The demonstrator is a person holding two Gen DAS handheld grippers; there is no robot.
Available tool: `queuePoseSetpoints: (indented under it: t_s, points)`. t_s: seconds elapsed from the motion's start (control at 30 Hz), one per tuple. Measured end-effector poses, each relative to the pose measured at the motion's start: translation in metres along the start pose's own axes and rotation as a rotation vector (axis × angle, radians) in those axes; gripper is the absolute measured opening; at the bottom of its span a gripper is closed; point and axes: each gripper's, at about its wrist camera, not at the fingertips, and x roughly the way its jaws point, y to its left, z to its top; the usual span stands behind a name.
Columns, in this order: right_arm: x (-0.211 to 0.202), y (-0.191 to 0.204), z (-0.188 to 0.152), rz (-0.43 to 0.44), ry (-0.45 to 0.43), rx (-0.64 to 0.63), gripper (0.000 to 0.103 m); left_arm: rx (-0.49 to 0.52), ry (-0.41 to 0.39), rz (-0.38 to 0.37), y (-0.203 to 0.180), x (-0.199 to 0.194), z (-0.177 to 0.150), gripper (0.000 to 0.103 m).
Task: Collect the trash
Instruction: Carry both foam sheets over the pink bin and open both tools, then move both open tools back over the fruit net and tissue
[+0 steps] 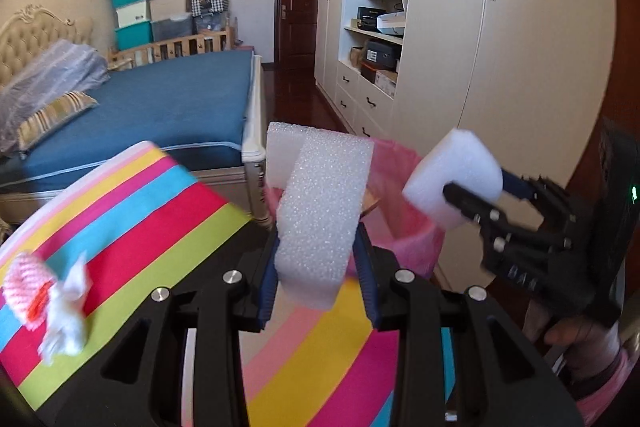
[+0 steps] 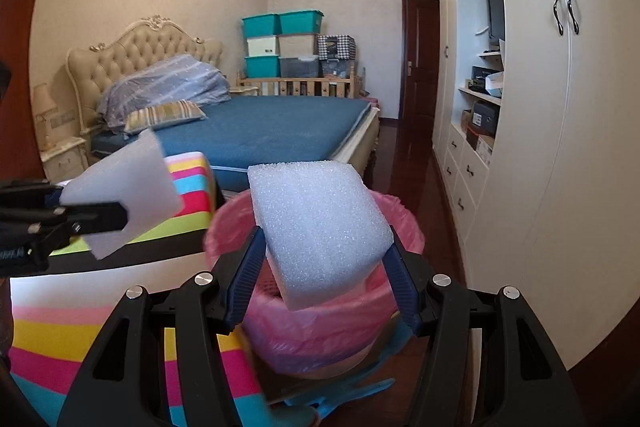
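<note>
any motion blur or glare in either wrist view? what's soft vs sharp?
Left wrist view: the striped cloth, the pink-and-white scraps and the right gripper are smeared; the foam piece in its own fingers is crisp. Right wrist view: the left gripper's foam is blurred, the bin sharp. Both bend the wardrobe; no harsh glare.

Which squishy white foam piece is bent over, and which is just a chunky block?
The foam strip in the left gripper is bent into an arch. The foam block in the right gripper is one thick slab, above the pink-lined trash bin.
</note>
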Motion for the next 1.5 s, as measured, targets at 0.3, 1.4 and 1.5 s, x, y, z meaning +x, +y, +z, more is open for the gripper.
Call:
queuePoseSetpoints:
  t_s: [0.3, 1.4, 1.5]
  points:
    - [0.037, -0.016, 0.008, -0.039, 0.032, -0.015, 0.058, -0.054, 0.017, -0.01, 0.002, 0.06, 0.04, 0.035]
    - [0.016, 0.146, -0.025, 0.244, 0.119, -0.199, 0.084, -0.25, -0.015, 0.638, 0.196, -0.146, -0.132, 0.098]
    - [0.017, 0.181, -0.025, 0.303, 0.15, -0.22, 0.084, -0.322, -0.001, 0.677, 0.219, -0.164, -0.151, 0.098]
